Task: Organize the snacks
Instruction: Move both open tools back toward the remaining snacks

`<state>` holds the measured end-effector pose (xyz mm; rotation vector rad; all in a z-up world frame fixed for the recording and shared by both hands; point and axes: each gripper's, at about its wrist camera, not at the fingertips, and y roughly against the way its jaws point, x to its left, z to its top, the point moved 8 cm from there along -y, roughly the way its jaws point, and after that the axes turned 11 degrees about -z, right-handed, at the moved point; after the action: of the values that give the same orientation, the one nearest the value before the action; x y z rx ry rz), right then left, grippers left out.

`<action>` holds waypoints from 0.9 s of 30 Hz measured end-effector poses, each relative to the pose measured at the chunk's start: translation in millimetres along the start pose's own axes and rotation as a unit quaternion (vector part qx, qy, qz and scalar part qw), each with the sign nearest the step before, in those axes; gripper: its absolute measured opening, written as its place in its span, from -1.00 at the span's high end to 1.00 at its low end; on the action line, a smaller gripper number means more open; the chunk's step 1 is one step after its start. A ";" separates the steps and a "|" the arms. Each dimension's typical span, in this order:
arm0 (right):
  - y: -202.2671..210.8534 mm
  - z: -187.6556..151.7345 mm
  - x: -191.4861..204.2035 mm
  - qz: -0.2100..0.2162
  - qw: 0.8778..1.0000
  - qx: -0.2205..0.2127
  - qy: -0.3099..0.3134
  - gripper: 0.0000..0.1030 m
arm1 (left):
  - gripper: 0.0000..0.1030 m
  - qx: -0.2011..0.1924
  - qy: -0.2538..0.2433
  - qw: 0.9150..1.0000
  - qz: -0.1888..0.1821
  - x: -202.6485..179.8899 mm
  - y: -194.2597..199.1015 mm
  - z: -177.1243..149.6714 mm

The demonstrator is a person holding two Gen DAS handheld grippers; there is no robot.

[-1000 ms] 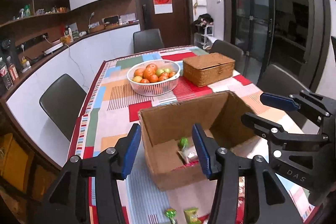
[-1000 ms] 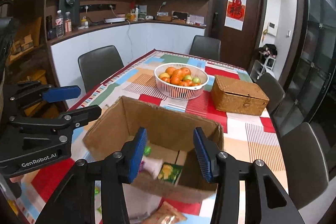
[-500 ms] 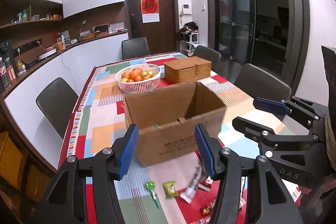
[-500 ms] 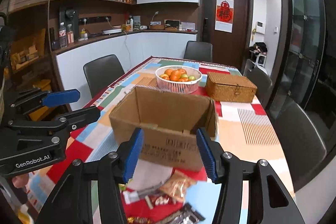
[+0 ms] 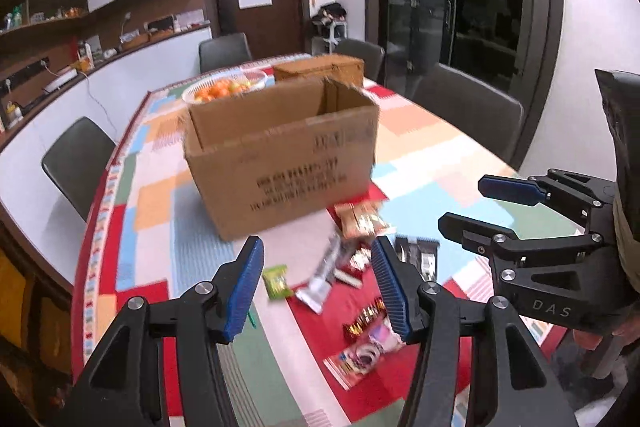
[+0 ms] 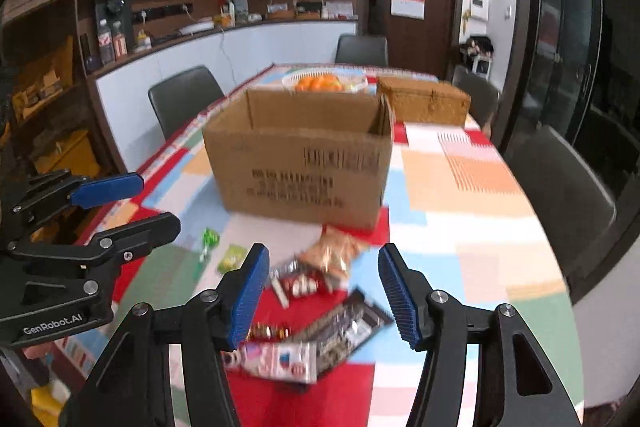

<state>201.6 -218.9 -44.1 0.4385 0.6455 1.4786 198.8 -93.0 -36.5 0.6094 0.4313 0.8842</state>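
Observation:
An open cardboard box (image 5: 280, 151) (image 6: 300, 163) stands on the patchwork tablecloth. Loose snacks lie in front of it: an orange bag (image 5: 360, 221) (image 6: 334, 253), a green packet (image 5: 276, 281) (image 6: 231, 257), a silver wrapper (image 5: 320, 283), dark packets (image 6: 348, 331), a pink-and-white packet (image 6: 276, 357) and a green lollipop (image 6: 209, 239). My left gripper (image 5: 318, 251) (image 6: 156, 203) hovers open over the snacks. My right gripper (image 6: 323, 255) (image 5: 472, 205) hangs beside it, its jaws opening. Neither has anything between its fingers.
Behind the box are a white basket of fruit (image 5: 224, 89) and a wicker box (image 6: 424, 101). Grey chairs (image 6: 184, 99) (image 5: 468, 111) ring the table. The table's right edge (image 6: 560, 267) runs close by. A counter with shelves lines the left wall.
Both grippers have drawn back from above the box and sunk lower. The box now stands farther off, the loose snacks have come into view, and both pairs of jaws stand wider.

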 end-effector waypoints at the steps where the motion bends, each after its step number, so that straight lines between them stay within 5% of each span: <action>1: -1.1 -6.2 -0.6 -0.001 1.000 0.007 0.000 -0.13 | -0.07 0.006 -0.001 1.000 -0.003 -2.0 -2.2 -5.4; 14: -32.0 -77.4 -1.8 0.003 0.995 0.101 -0.016 -0.13 | -0.07 0.078 -0.033 0.995 -0.045 -13.3 -48.4 -59.6; 27: -62.5 -94.2 -9.2 -0.001 0.987 0.148 -0.055 -0.13 | 0.06 0.130 -0.066 0.985 -0.097 -20.0 -98.9 -81.3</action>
<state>189.6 -242.8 -154.3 0.7431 0.7810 1.3502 197.7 -131.9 -160.2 0.8452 0.4816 0.6016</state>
